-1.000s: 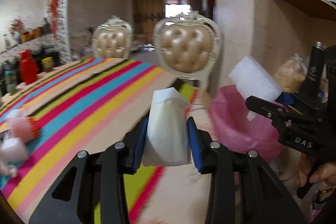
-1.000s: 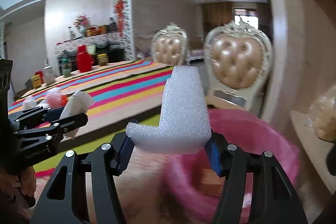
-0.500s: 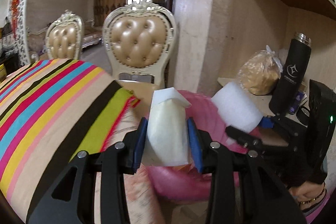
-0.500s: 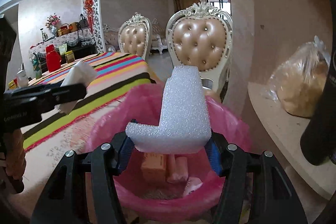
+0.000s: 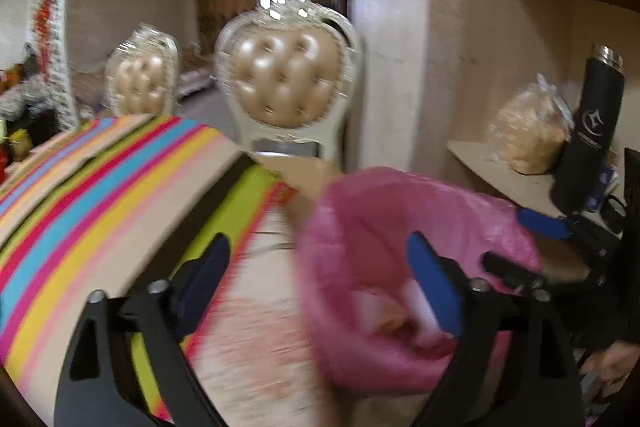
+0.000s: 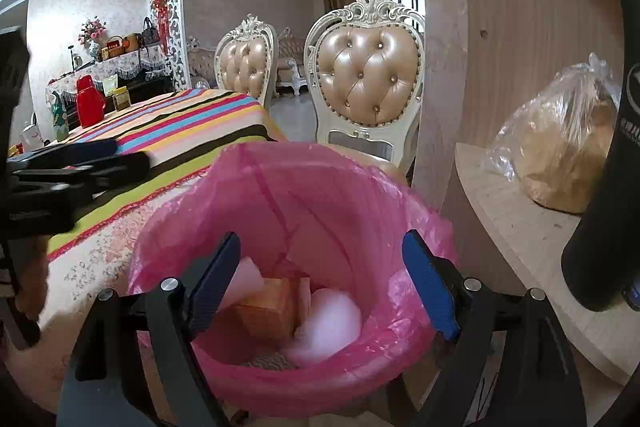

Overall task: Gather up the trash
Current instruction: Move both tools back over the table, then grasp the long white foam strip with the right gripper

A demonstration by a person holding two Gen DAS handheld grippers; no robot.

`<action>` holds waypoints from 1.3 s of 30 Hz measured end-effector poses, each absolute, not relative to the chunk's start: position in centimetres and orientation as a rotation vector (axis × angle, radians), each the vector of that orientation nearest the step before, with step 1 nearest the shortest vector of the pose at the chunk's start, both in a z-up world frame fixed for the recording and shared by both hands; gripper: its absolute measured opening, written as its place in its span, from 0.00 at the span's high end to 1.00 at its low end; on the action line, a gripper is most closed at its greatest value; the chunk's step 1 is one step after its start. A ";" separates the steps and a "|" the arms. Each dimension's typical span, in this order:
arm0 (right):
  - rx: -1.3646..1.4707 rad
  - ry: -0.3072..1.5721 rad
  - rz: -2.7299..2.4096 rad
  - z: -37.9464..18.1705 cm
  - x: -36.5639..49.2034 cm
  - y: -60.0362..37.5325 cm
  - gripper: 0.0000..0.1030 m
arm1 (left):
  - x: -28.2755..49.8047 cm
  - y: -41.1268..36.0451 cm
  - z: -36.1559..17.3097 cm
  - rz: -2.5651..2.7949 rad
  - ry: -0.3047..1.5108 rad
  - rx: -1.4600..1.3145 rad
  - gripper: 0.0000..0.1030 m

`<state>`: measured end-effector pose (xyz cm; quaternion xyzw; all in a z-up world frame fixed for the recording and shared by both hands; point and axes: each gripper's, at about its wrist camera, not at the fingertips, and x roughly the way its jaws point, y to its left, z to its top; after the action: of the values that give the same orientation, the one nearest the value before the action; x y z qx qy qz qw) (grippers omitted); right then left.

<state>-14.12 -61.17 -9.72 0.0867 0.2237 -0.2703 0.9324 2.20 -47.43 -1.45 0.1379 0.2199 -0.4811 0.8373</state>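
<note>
Confirming both drops: half a second ago the left gripper (image 5: 316, 279) was clamped on a folded white packet and the right gripper (image 6: 320, 281) on an L-shaped foam block; now both sets of fingers stand wide apart with nothing between them, so EARLIER pieces are released

Pink-lined trash bin (image 6: 256, 195) sits just off the corner of the striped table (image 6: 172, 131), right gripper directly over its mouth. Inside, right wrist view: white foam block (image 6: 326, 323), an orange-brown box (image 6: 268, 311), a pale pink-white piece (image 6: 246, 279) at left. Can't pick out the white packet for certain, and the left view is motion-blurred

Judgement: this pair is done; more trash likely remains on the table, so next is another pickup pass
</note>
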 end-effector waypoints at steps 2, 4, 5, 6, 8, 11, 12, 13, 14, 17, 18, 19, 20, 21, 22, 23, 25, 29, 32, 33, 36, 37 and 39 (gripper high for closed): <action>0.167 0.451 -0.556 -9.3 -14.0 -60.7 0.24 | 2.9 -44.8 -0.8 -0.954 0.429 0.291 0.04; 0.165 0.448 -0.548 -8.9 -14.0 -60.3 0.24 | 3.5 -42.4 -0.4 -0.897 0.404 0.303 0.04; 0.160 0.447 -0.536 -8.7 -13.7 -59.7 0.24 | 3.9 -40.8 -0.3 -0.866 0.395 0.312 0.04; 0.153 0.446 -0.524 -8.5 -13.4 -59.2 0.24 | 4.2 -39.7 -0.2 -0.847 0.390 0.317 0.04; 0.137 0.446 -0.493 -8.1 -12.6 -57.8 0.24 | 5.0 -36.5 -0.2 -0.769 0.377 0.338 0.04; 0.118 0.456 -0.390 -7.4 -10.1 -54.5 0.23 | 6.5 -32.1 -0.1 -0.676 0.382 0.331 0.04; 0.109 0.458 -0.360 -7.3 -9.3 -53.4 0.23 | 7.2 -30.2 -0.1 -0.637 0.389 0.321 0.04; 0.099 0.464 -0.331 -7.2 -8.4 -52.1 0.22 | 7.8 -28.6 -0.2 -0.604 0.395 0.308 0.04; 0.090 0.473 -0.303 -7.2 -7.4 -50.8 0.21 | 8.3 -27.1 -0.2 -0.572 0.401 0.293 0.04; 0.034 0.507 -0.209 -7.1 -3.4 -45.2 0.21 | 9.9 -22.2 -0.3 -0.481 0.424 0.241 0.04; 0.023 0.511 -0.182 -7.1 -2.4 -43.9 0.21 | 10.3 -20.8 -0.3 -0.456 0.429 0.228 0.04; 0.011 0.521 -0.138 -7.1 -1.0 -42.0 0.21 | 10.9 -18.8 -0.3 -0.420 0.436 0.210 0.04; -0.003 0.532 -0.102 -6.9 0.2 -40.1 0.21 | 11.4 -16.9 -0.3 -0.382 0.443 0.196 0.04; -0.017 0.538 -0.077 -6.9 1.2 -38.8 0.21 | 11.8 -15.5 -0.4 -0.356 0.447 0.187 0.04; -0.037 0.543 -0.045 -6.8 2.2 -37.0 0.21 | 12.4 -13.3 -0.3 -0.313 0.453 0.174 0.04; -0.064 0.549 -0.002 -6.7 3.6 -34.8 0.21 | 12.9 -11.6 -0.3 -0.282 0.457 0.164 0.04; -0.089 0.555 0.051 -6.6 5.3 -31.9 0.21 | 14.2 -8.0 -0.1 -0.204 0.462 0.146 0.04; -0.110 0.590 0.174 -6.4 10.4 -26.2 0.21 | 16.0 -2.8 -0.3 -0.071 0.466 0.126 0.04; -0.130 0.615 0.220 -6.6 13.5 -23.7 0.21 | 16.8 0.5 -0.6 -0.021 0.473 0.061 0.04; -0.142 0.631 0.229 -6.7 14.9 -22.8 0.21 | 16.7 1.2 -0.6 -0.003 0.471 0.042 0.04; -0.172 0.661 0.265 -7.3 18.3 -21.0 0.21 | 16.9 4.2 0.0 0.095 0.479 -0.026 0.04; -0.179 0.675 0.283 -7.5 19.4 -20.4 0.21 | 16.8 4.7 0.1 0.113 0.473 -0.044 0.04; -0.186 0.699 0.315 -8.1 21.3 -19.5 0.21 | 16.4 6.3 0.3 0.172 0.467 -0.080 0.04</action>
<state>21.30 -19.53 -8.08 -0.0905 0.3407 0.1533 0.9232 16.35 6.28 0.33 -0.0394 0.2312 0.0849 0.9684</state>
